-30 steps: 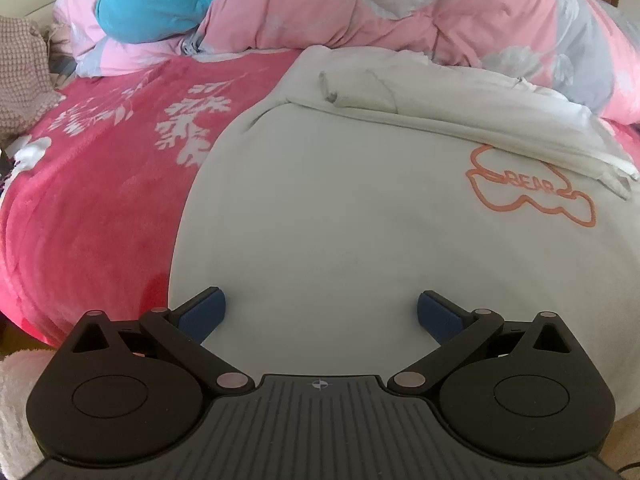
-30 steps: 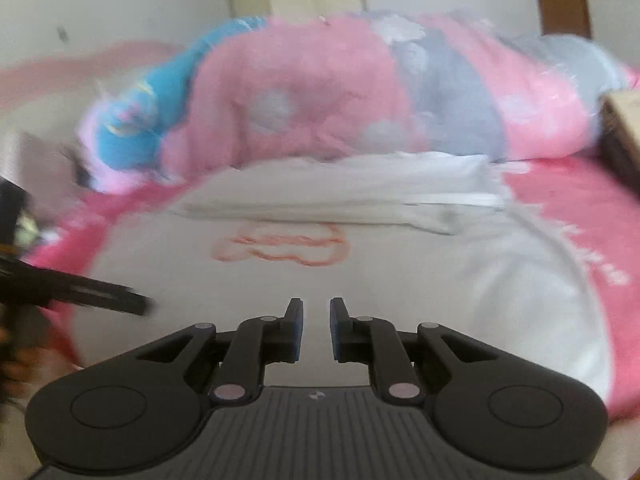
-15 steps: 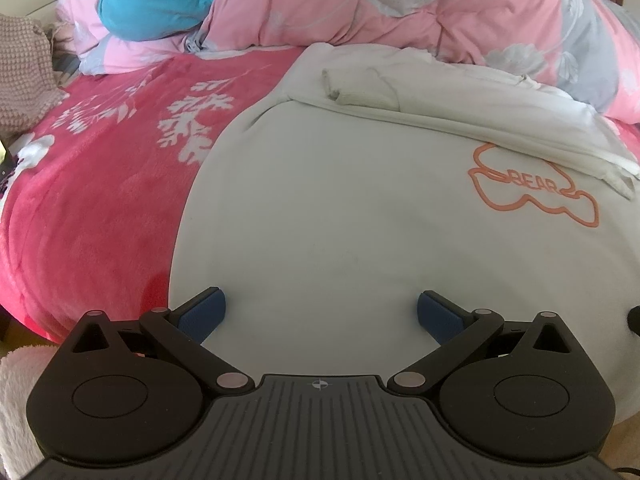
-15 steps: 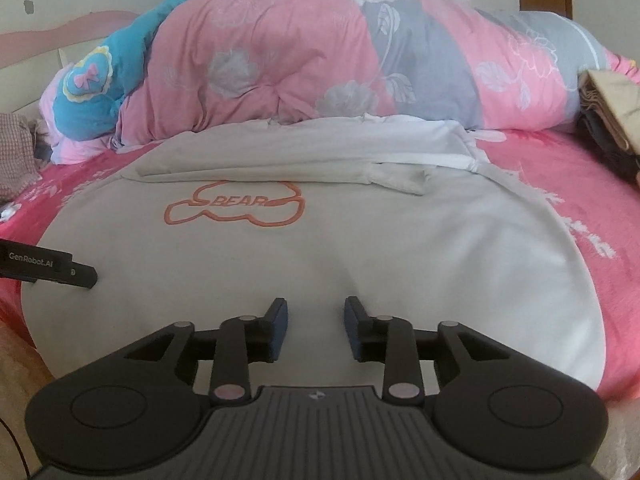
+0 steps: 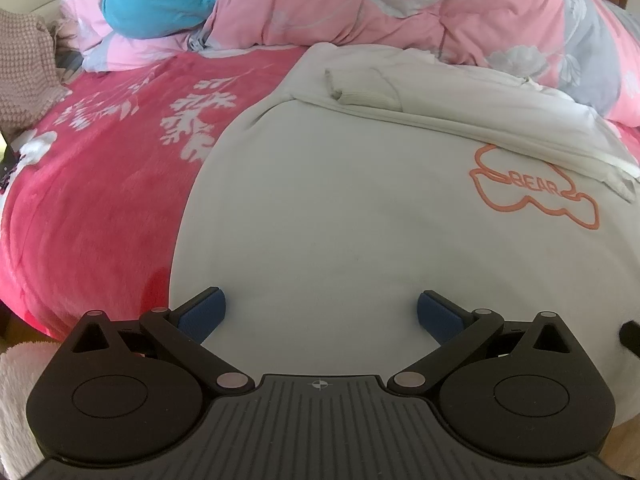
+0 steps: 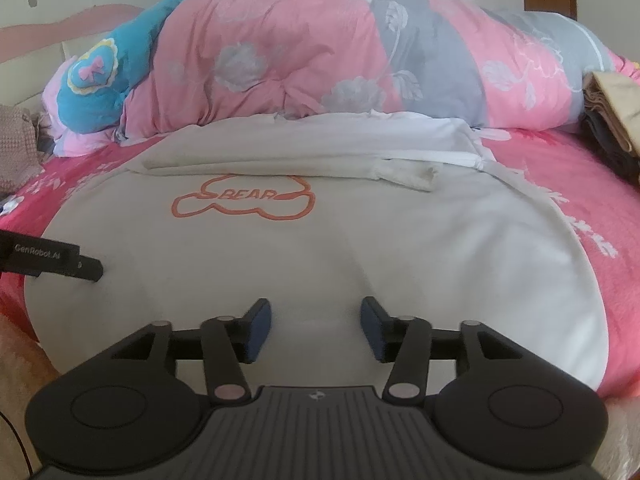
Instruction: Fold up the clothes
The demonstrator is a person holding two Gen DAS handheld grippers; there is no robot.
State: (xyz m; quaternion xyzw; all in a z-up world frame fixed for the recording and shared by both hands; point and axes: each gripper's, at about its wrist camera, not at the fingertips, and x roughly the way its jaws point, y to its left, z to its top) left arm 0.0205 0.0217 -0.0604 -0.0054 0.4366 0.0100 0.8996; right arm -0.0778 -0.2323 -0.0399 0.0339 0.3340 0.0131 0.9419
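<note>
The sweatshirt (image 6: 360, 248) is off-white with an orange outlined "BEAR" logo (image 6: 244, 200). Under it the blanket (image 5: 100, 200) is hot pink with white leaf prints. The quilt (image 6: 320, 60) is pink and grey with pale flowers; the cushion (image 6: 104, 80) is turquoise, perhaps with a bow.

Left wrist view: low, close over white sweatshirt (image 5: 340, 208), near its left edge, facing quilt (image 5: 400, 4).
Right wrist view: likewise, further right.
Shared: sweatshirt's bear logo (image 6: 244, 202), quilt.

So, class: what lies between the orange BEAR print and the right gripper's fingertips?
Only bare, smooth cloth of the white sweatshirt; nothing rests between the print and the opening right gripper, as the right wrist view shows.
</note>
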